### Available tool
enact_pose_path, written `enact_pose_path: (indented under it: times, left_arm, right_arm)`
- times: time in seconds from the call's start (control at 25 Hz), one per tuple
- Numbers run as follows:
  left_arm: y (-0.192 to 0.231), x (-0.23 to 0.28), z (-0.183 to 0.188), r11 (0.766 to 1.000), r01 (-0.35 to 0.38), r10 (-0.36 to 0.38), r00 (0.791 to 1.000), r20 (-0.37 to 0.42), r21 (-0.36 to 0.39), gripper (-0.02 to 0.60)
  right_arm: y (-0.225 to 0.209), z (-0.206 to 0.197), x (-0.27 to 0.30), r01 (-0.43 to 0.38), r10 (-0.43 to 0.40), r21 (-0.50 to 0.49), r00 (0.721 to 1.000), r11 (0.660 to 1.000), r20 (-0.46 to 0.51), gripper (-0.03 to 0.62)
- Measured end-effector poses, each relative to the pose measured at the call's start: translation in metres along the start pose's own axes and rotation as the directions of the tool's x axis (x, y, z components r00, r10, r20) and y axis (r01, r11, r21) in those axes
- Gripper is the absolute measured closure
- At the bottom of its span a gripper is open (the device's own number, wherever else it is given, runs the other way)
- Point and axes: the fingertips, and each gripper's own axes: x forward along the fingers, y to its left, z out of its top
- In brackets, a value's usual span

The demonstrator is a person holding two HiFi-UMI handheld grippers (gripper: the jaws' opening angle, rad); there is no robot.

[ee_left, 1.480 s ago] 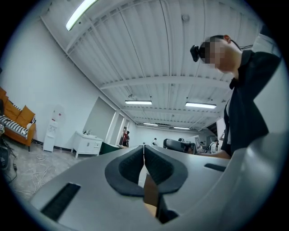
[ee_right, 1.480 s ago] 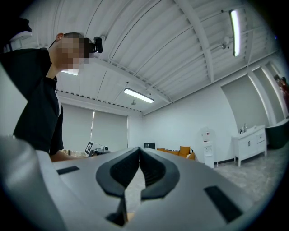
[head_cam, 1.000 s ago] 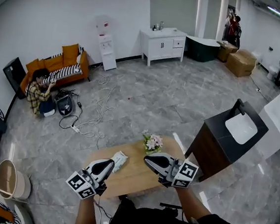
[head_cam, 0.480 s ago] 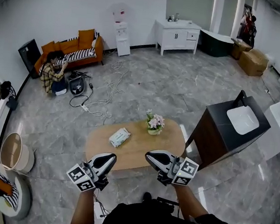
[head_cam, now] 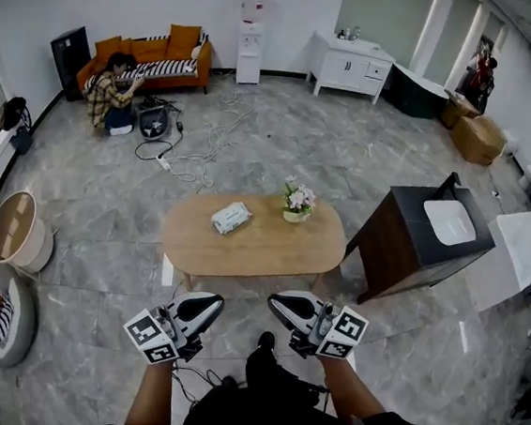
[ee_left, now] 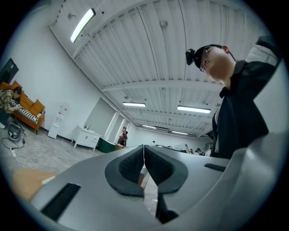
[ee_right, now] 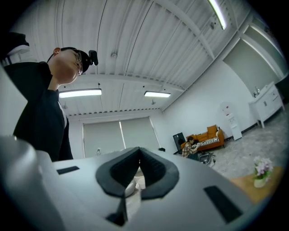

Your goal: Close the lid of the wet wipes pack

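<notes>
My left claw [head_cam: 211,302] and right claw [head_cam: 277,301] both pressed together, empty; wet wipes pack [head_cam: 231,217] on bench [head_cam: 270,255], well ahead of both.

The head view looks from high up, steeply down on the floor. The table [head_cam: 253,239] lies far below at centre and the sofa [head_cam: 154,58] at 11 o'clock. The left gripper [head_cam: 214,299] and right gripper [head_cam: 275,300] are close at 6 o'clock. The left gripper view sits low, close behind its jaws, tilted up at the ceiling [ee_left: 135,58], with the person [ee_left: 241,117] at 2 o'clock. The right gripper view tilts up likewise, with the person at 10 o'clock. All three share sofa and table: 9 and 8 o'clock in the left gripper view, 3 and 4 o'clock in the right.
</notes>
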Motion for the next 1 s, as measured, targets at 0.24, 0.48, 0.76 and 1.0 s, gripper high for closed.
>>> enact_pose_path:
  times: [0.24,0.48,0.76,1.0]
  left_arm:
    - [-0.049,-0.031,-0.017,0.999,0.002,-0.002,1.0,0.006,-0.037,0.565]
    - [-0.096,-0.013,-0.002,0.996,0.003,-0.004,1.0,0.012,0.088,0.565]
    - [-0.122,0.02,-0.027,0.992,-0.09,0.088,0.996,0.032,0.085,0.565]
    - [-0.156,0.055,-0.058,0.993,-0.094,0.095,0.995,-0.01,0.064,0.565]
  right_arm:
    - [0.061,-0.012,0.003,-0.038,0.034,-0.055,0.997,0.998,-0.069,0.582]
    - [0.077,0.012,-0.02,-0.081,0.081,-0.093,0.997,0.992,-0.004,0.582]
    - [0.061,0.03,-0.101,-0.031,0.033,-0.081,0.999,0.996,0.023,0.583]
    - [0.047,0.024,-0.175,0.021,-0.02,-0.029,0.999,0.999,0.027,0.583]
